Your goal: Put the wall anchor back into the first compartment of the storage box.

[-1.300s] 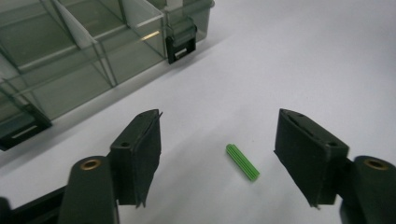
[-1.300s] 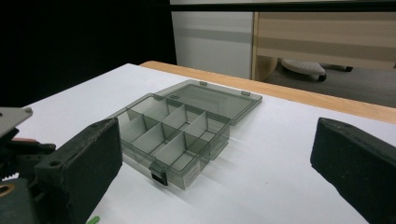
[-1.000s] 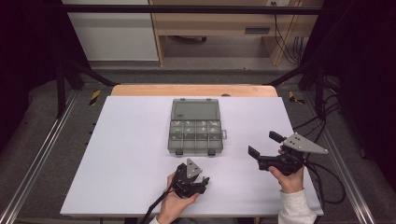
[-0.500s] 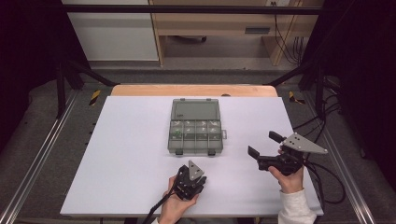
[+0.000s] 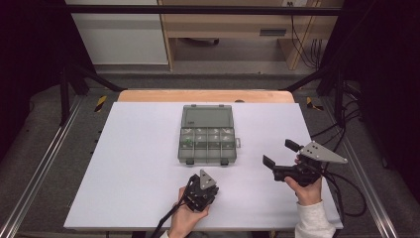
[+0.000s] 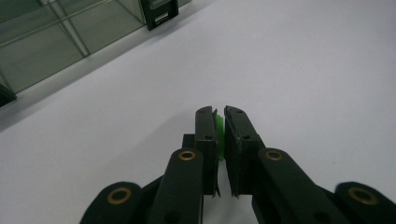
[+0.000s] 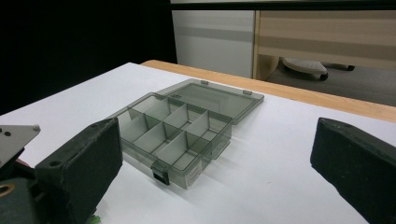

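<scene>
High view shows the left gripper (image 5: 201,184) low on the white table (image 5: 129,173), just in front of the open compartment box (image 5: 207,135), its jaws pinched on a small green piece (image 6: 220,133), while the right gripper (image 5: 280,157), off to the box's right, holds its jaws wide apart.

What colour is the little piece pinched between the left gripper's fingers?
Bright green piece, clearest in the left gripper view.
</scene>
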The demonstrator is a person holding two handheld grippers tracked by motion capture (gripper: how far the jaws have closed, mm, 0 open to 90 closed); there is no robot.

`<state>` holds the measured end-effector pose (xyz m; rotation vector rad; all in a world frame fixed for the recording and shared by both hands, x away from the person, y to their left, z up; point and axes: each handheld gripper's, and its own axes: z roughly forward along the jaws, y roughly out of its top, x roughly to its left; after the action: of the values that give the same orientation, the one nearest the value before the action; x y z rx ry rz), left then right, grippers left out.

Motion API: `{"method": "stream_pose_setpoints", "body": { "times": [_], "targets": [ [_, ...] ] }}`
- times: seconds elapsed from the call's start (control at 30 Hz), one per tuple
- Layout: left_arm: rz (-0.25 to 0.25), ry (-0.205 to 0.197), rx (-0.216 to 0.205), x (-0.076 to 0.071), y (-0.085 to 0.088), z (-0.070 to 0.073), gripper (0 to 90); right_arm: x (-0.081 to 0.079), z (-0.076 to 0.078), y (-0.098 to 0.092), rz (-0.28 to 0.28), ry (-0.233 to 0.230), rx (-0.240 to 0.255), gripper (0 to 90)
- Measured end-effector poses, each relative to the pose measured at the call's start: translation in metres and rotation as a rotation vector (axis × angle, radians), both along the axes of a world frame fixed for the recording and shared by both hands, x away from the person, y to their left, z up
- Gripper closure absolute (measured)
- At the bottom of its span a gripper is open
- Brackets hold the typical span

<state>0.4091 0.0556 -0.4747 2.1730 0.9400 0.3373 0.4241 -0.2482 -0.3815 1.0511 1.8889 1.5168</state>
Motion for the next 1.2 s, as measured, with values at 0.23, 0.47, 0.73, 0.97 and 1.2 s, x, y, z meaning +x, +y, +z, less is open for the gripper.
{"method": "stream_pose_setpoints", "body": {
  "times": [0.23, 0.47, 0.73, 0.97, 1.2],
  "targets": [
    [-0.005, -0.03, -0.006, 0.001, 0.005, 0.014, 83.4, 0.0, 0.0, 0.0, -0.001, 0.002, 0.0, 2.6],
    [-0.009, -0.066, -0.012, 0.007, 0.011, 0.031, 83.5, 0.0, 0.0, 0.0, 0.0, 0.001, 0.0, 2.6],
    [0.002, -0.102, -0.049, 0.019, 0.023, 0.058, 83.5, 0.0, 0.0, 0.0, 0.0, 0.001, -0.002, 2.6],
    [0.004, -0.136, -0.069, 0.029, 0.033, 0.08, 83.5, 0.0, 0.0, -0.001, -0.002, -0.002, 0.0, 2.6],
    [0.008, -0.152, -0.102, 0.038, 0.041, 0.097, 83.5, 0.0, 0.0, 0.0, 0.0, 0.0, -0.001, 2.6]
  ]
}}
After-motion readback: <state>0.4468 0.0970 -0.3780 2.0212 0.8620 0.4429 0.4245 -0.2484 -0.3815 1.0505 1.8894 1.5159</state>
